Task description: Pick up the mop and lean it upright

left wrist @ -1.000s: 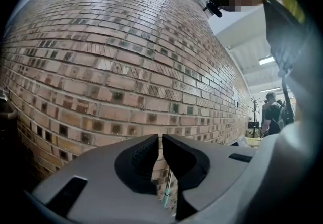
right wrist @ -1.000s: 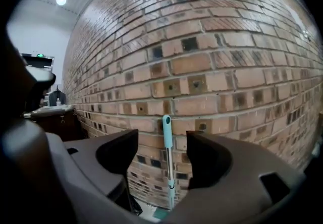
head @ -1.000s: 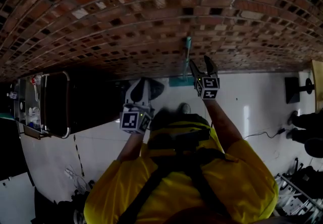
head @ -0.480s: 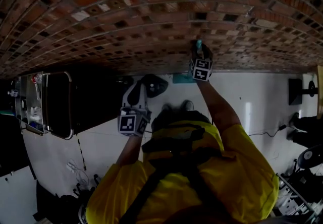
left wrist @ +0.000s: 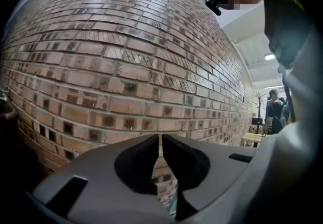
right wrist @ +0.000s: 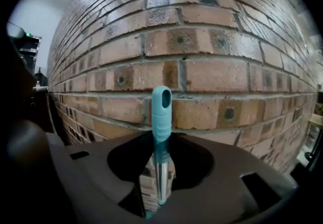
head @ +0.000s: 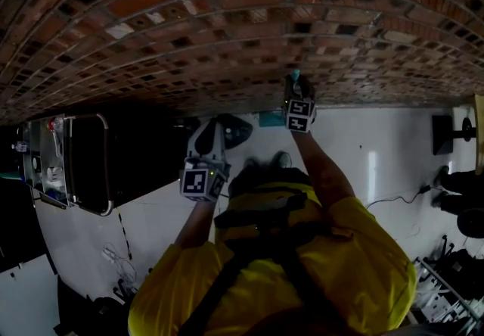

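Mop (right wrist: pixel 160 175) stands at the floor's (head: pixel 386 145) far edge, against the wall (right wrist: pixel 217 41). Right tongs (right wrist: pixel 158 142) have just been closing round its handle, with a sliver of gap either side, so not clamped yet imo. Left tongs (left wrist: pixel 160 140) are pressed together, empty. I'd squeeze square on the pole, under the teal grip (right wrist: pixel 161 112), before moving it. Mop head's mostly hidden in the dark head view.
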Available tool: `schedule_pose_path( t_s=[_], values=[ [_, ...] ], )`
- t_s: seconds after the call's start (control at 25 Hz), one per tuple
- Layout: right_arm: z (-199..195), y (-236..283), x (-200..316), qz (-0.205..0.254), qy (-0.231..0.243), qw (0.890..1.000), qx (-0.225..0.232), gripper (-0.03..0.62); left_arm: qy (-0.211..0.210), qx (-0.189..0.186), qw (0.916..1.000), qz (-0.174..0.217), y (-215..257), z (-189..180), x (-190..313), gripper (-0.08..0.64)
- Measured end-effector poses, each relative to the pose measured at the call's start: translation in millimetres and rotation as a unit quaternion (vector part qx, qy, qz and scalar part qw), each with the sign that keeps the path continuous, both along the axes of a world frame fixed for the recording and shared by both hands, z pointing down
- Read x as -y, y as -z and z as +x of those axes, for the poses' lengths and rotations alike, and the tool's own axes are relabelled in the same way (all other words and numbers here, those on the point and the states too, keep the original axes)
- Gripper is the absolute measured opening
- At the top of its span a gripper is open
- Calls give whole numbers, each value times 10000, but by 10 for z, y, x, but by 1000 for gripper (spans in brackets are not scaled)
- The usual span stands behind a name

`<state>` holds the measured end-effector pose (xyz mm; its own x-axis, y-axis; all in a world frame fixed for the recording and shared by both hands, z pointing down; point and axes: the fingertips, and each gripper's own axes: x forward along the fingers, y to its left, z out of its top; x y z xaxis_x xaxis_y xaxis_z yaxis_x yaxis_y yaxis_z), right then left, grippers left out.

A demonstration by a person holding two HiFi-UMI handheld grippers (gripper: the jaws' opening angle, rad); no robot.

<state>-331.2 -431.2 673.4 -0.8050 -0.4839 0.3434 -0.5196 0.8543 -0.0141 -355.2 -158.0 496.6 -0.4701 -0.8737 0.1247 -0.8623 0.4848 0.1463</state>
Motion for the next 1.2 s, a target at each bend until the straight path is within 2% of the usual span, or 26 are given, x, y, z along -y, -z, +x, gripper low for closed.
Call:
schedule_pose_path(
  t_s=[0.12,0.28,0.56,0.72,0.84,0.96,1.2],
  values=[
    [215,161,-162,54,144,9997,163,115,-7,19,10000,-8,-4,-35,-31,21],
    [570,667,-420,199,448,9977,477,115,-43,81,10000,-25,-13,-42,-81,21],
    [1171,2081,-687,506,777,9881,1226,115,-167,213,9995,163,138,22,20,21],
    [1496,2717,-819,649,901,9835,1428,115,-163,284,9991,276,396,88,80,21],
    [1704,2961,-862,686,925,9823,1476,114,-168,197,9991,345,544,145,68,21],
    [1840,3114,-867,790,938,9808,1517,114,-166,318,9982,484,746,193,56,8],
    [1930,3140,-941,918,1019,9791,1500,112,-281,443,9973,506,863,287,27,2]
  ],
)
